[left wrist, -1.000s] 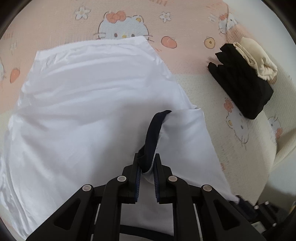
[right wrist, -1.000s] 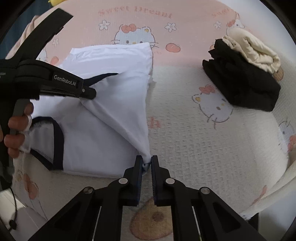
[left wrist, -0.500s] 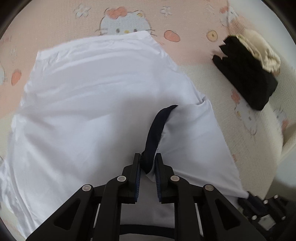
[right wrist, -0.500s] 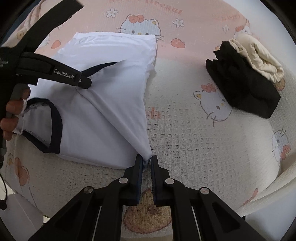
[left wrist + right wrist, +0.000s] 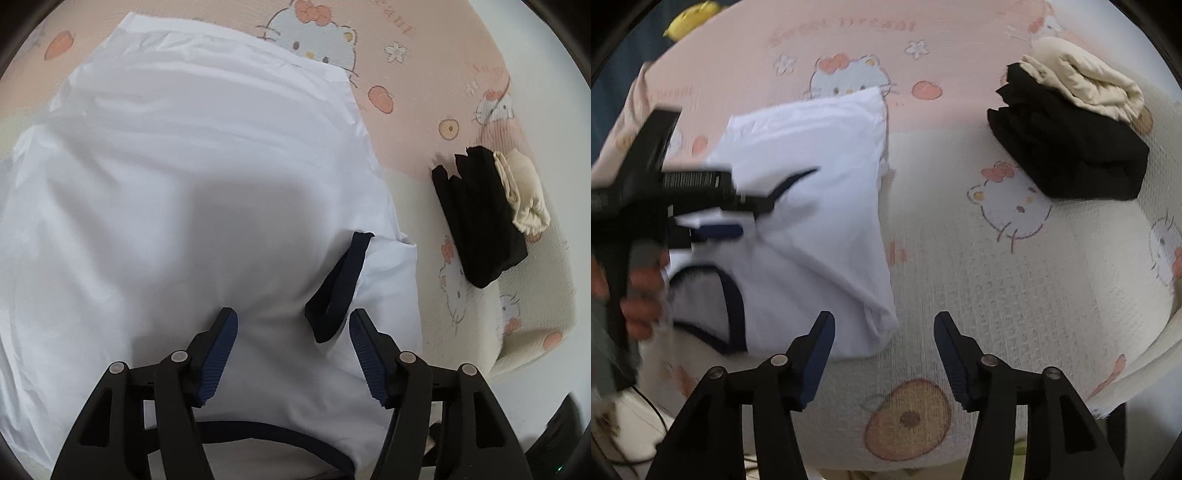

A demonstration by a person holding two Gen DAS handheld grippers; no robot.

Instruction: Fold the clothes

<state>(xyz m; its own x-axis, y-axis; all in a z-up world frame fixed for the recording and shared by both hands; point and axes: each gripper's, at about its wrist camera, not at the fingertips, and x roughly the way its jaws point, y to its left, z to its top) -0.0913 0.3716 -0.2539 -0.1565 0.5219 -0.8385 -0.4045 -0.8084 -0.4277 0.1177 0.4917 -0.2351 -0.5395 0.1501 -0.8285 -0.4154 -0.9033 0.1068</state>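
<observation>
On the blanket (image 5: 1015, 295), the white shirt (image 5: 184, 192) lies folded, navy-trimmed.

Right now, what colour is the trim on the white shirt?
Dark navy trim on the white shirt, clearest in the left wrist view.

You have three garments on the blanket (image 5: 1015, 295): one white shirt (image 5: 820, 206) with dark trim, one folded black garment (image 5: 1067, 155) and one folded cream garment (image 5: 1082, 85) lying on top of the black one. You hold two grippers, the left gripper (image 5: 293, 332) and the right gripper (image 5: 884, 332), each with two fingers spread apart. One hand (image 5: 639, 291) of yours shows in the right wrist view. One yellow object (image 5: 689, 22), too small to tell, sits at the far edge.
</observation>
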